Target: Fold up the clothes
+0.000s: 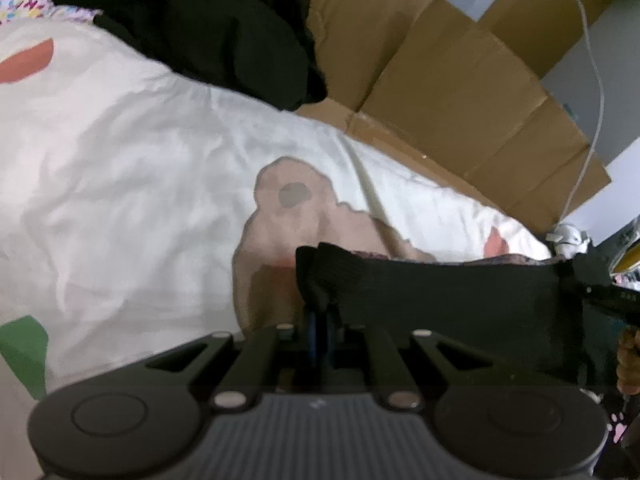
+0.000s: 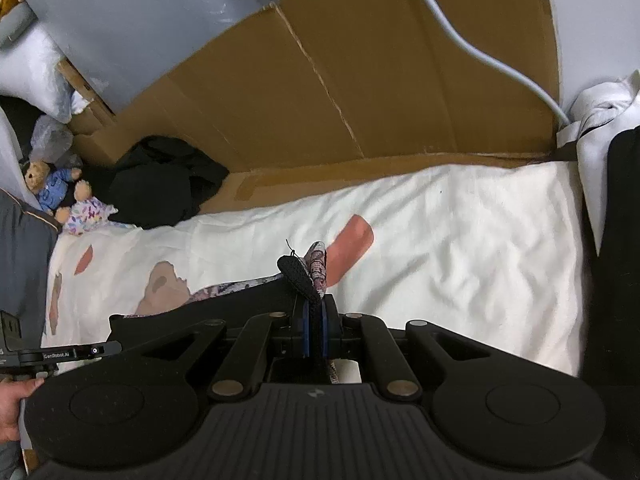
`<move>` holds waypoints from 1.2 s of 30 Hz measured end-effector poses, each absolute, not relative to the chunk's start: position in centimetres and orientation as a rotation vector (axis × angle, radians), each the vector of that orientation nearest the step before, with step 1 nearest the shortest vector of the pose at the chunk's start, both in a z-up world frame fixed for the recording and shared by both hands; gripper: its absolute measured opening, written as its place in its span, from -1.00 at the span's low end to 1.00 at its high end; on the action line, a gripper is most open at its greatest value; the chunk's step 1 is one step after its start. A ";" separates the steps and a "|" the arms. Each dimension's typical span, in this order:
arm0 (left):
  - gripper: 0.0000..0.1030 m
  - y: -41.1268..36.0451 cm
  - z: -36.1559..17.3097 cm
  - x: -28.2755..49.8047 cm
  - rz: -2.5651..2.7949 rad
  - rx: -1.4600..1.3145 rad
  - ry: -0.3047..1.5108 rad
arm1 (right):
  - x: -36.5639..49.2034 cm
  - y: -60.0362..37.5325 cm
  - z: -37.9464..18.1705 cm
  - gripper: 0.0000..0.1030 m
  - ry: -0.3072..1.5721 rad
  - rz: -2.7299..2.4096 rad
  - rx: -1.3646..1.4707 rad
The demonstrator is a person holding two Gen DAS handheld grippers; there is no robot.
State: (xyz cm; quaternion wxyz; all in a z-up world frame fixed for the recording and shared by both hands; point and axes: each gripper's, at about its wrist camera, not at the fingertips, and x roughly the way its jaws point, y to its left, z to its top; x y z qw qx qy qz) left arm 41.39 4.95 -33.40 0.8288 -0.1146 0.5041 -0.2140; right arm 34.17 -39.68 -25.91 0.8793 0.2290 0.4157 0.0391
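Stretching between the two tongs was a black garment [image 1: 460, 300], its top edge pulled taut from one to the other, with a patterned lining showing along that edge. The left gripper [image 1: 318, 320] had its jaws pressed together on one ribbed corner of the cloth, which stuck up just ahead of the blue pads. The right gripper [image 2: 314, 320] pinched the opposite corner the same way, a black knitted tab and a strip of pinkish patterned fabric poking out above its fingers.

Beneath and ahead of both tongs lay a white bedsheet [image 2: 460, 240] printed with a brown bear shape and reddish patches, rumpled but bare where the garment hung over it. Further ahead of the left tong, at the far edge of the sheet, sat a heap of black clothes [image 1: 224, 36]. Behind the sheet stood flattened brown cardboard [image 2: 360, 92] with a white cable [image 2: 472, 46] trailing across it. Off to the far left of the right tong, two small teddy bears [image 2: 60, 196] lay beside the dark heap. A hand [image 2: 16, 404] gripped the left tool's handle.
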 end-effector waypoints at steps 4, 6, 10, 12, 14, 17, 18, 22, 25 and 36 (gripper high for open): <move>-0.63 4.5 -33.9 41.4 -0.405 -0.228 1.104 | 34.4 -40.0 -26.6 -0.74 0.896 0.065 0.537; -0.42 4.5 -33.6 41.2 -0.387 -0.211 1.101 | 34.2 -40.0 -26.4 -0.57 0.894 0.065 0.541; -0.29 5.1 -32.5 40.6 -0.367 -0.220 1.093 | 33.3 -39.9 -25.6 -0.27 0.897 0.062 0.540; -0.26 5.2 -31.8 40.2 -0.356 -0.222 1.091 | 32.9 -39.9 -25.2 -0.27 0.895 0.063 0.540; -0.18 5.3 -30.7 39.6 -0.355 -0.205 1.088 | 32.0 -39.7 -24.7 -0.26 0.889 0.062 0.539; -0.12 5.6 -28.5 38.8 -0.357 -0.198 1.078 | 30.8 -39.6 -23.8 -0.26 0.881 0.069 0.539; -0.10 5.6 -28.1 38.6 -0.357 -0.197 1.077 | 30.5 -39.5 -23.6 -0.26 0.880 0.070 0.539; -0.06 5.7 -25.8 36.9 -0.340 -0.180 1.067 | 28.6 -39.3 -22.3 -0.25 0.878 0.077 0.540; -0.05 5.9 -24.2 35.6 -0.315 -0.191 1.057 | 27.1 -39.0 -21.1 -0.25 0.876 0.086 0.521; -0.03 4.0 -20.0 28.8 -0.334 -0.093 1.064 | 21.0 -38.0 -18.3 -0.25 0.873 0.100 0.452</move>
